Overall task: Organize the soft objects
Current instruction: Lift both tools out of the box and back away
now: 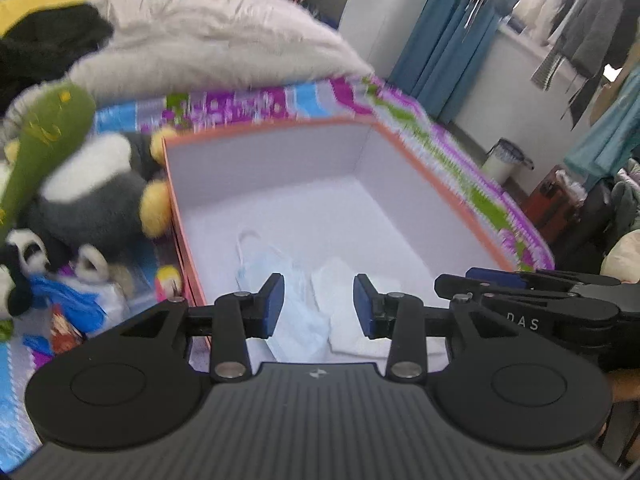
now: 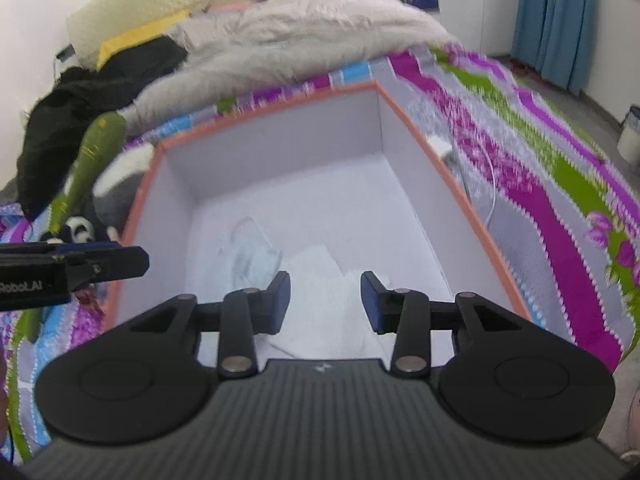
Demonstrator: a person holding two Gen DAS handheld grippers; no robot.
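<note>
An orange-rimmed box point(image 1: 280, 164) with white walls point(image 2: 280, 160) stands open on the bed. On its floor lie a light-blue face mask point(image 1: 296, 304) point(image 2: 252, 256) and a white folded cloth point(image 1: 344, 292) point(image 2: 320, 292), side by side. My left gripper point(image 1: 320, 306) hangs open over them, its pads clear of both. My right gripper point(image 2: 325, 300) is open too, above the white cloth, with nothing held. Each gripper shows side-on in the other's view: the right gripper point(image 1: 460, 280) by the box's near right corner, the left gripper point(image 2: 136, 260) at the box's left wall.
Left of the box lie a grey and white plush with yellow feet point(image 1: 92, 200), a green plush point(image 1: 44, 132) point(image 2: 96, 140) and a small panda point(image 1: 24, 256). A fluffy white blanket point(image 1: 220, 48) and a black garment point(image 2: 92, 88) lie behind. A white cable point(image 2: 492, 184) crosses the striped bedspread point(image 2: 540, 200).
</note>
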